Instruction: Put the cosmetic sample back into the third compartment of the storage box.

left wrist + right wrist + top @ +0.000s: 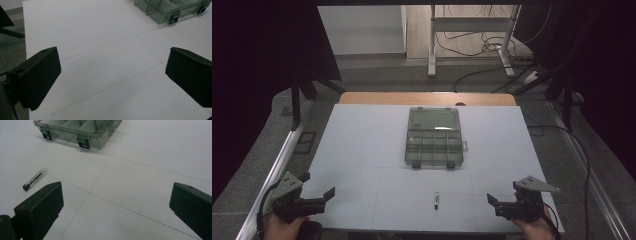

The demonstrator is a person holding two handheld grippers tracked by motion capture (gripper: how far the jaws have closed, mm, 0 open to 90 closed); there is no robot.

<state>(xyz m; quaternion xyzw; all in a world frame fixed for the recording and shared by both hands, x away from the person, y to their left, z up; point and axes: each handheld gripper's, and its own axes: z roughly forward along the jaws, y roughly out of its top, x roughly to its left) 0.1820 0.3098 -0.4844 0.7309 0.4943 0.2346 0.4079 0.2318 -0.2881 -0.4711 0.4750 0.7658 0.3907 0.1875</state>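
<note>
Holding both grippers low at the desk's point(362, 150) near corners, we keep left gripper point(318, 196) and right gripper point(502, 202) fingers spread, empty; pen point(436, 199) between, organizer box point(433, 138) beyond.

Bare table point(362, 150) all around; organizer box point(433, 138) and pen point(436, 199) obstruct centre.

White table point(362, 150); smoky-clear organiser box point(433, 137) (black latches); black grippers.

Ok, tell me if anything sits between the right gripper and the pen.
Nothing visible does. The pen lies alone on the white table, with only bare surface between it and the open right gripper. The box sits farther back.
</note>
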